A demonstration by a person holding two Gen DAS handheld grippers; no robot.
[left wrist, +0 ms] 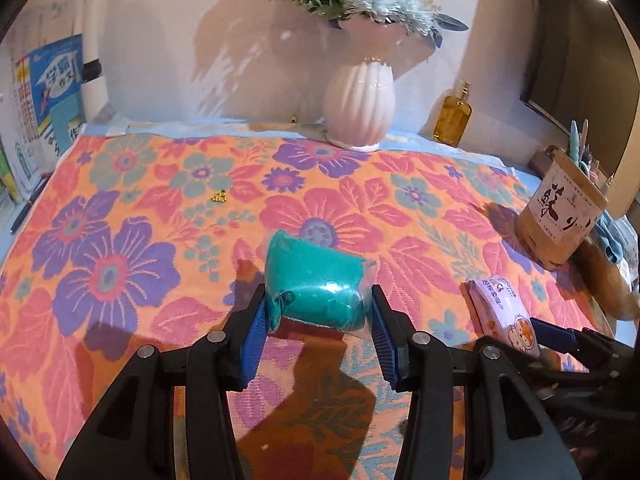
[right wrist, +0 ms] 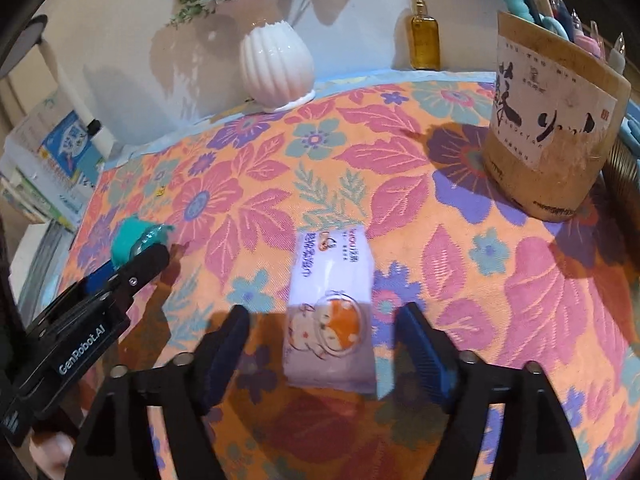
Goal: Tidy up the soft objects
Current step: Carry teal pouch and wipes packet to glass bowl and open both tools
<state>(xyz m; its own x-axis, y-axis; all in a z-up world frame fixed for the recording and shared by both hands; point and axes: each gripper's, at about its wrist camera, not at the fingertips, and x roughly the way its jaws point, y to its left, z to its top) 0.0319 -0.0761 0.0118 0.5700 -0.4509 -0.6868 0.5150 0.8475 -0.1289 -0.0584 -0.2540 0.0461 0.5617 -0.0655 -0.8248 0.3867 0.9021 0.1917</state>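
Open floral cloth (left wrist: 120,264) lies ahead-left of the left fingers (left wrist: 252,332); the white vase (left wrist: 359,104), oil bottle (left wrist: 452,114) and pen holder (right wrist: 556,128) block the far and right sides.

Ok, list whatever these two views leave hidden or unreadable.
- Left wrist view: the tissue pack's near end, hidden behind the right gripper.
- Right wrist view: most of the green pouch, hidden by the left gripper.
- Right wrist view: the pen holder's contents, cut off by the top edge.

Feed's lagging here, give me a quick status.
Left gripper shut on teal bag. Right gripper open, wipes pack on the cloth between its fingers, not gripped. Nothing in the way.
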